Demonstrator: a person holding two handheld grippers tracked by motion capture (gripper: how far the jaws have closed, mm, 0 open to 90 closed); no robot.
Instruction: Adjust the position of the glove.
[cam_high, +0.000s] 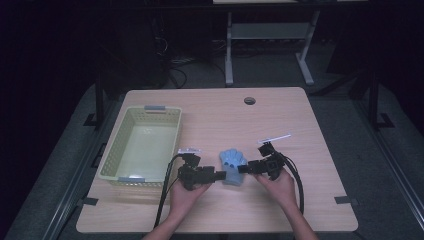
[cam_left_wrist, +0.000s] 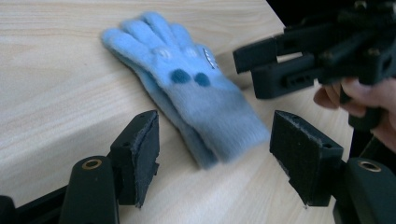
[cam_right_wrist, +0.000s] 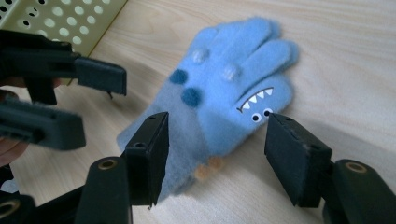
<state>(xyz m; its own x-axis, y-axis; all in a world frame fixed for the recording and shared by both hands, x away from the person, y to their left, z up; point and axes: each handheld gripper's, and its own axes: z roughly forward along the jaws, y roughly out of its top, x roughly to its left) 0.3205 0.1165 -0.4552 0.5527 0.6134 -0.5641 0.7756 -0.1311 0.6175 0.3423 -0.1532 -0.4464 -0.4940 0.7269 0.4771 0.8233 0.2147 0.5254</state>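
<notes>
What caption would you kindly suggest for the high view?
Two open hand-held grippers, left and right, flank a blue glove beside a yellow basket.

No legible text anywhere.
Small striped tag on glove too blurred to read; pale labels on basket rim too small to make out.

both black two-jaw hand-held grippers, left gripper and right gripper, have blocky rough-padded jaws, brass-ringed screw holes and trailing black cables.
</notes>
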